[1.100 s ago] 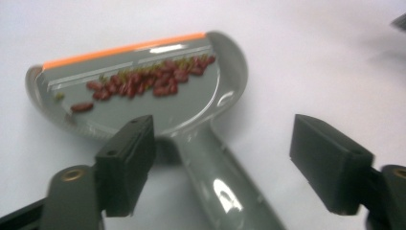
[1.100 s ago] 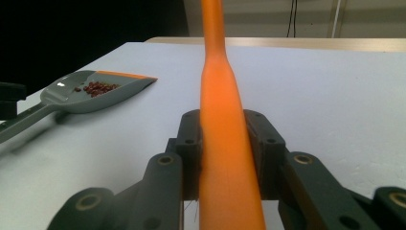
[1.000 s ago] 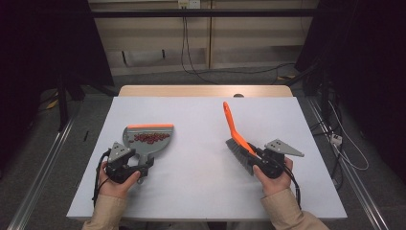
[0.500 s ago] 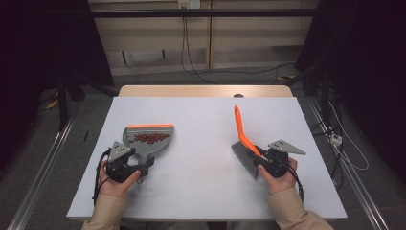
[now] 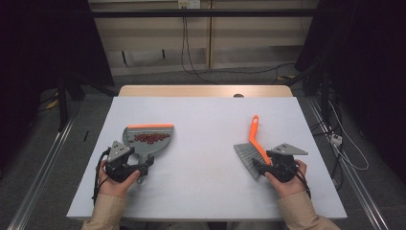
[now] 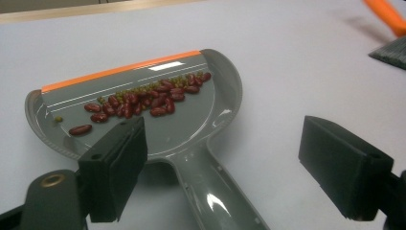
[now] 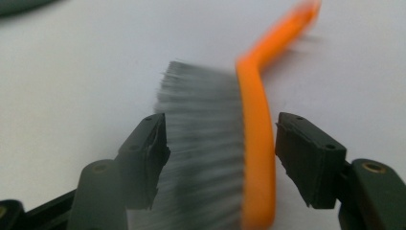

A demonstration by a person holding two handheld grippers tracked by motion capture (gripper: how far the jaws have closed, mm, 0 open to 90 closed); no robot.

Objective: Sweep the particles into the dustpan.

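Note:
A grey dustpan [image 5: 148, 136] with an orange lip lies on the left of the white table [image 5: 206, 120]. It holds several red beans [image 6: 153, 98] and small green ones. My left gripper [image 5: 142, 165] [image 6: 230, 163] stands open astride the pan's handle [image 6: 215, 191], with its pads clear of it. On the right a brush [image 5: 253, 136] with an orange spine and grey bristles [image 7: 206, 129] lies flat on the table. My right gripper [image 5: 261, 165] [image 7: 220, 153] has just been opening its jaws. The brush head lies between them, no longer pressed.
A wooden strip [image 5: 206, 91] edges the table's far side. Beyond it cables [image 5: 191, 52] run across the floor along a wall. Metal rails [image 5: 43, 163] flank the table left and right. Bare tabletop separates the dustpan from the brush.
The brush, held tilted with its handle raised, has been lowered to the right and now lies flat. The right jaws have opened off it. The left gripper and dustpan kept still.

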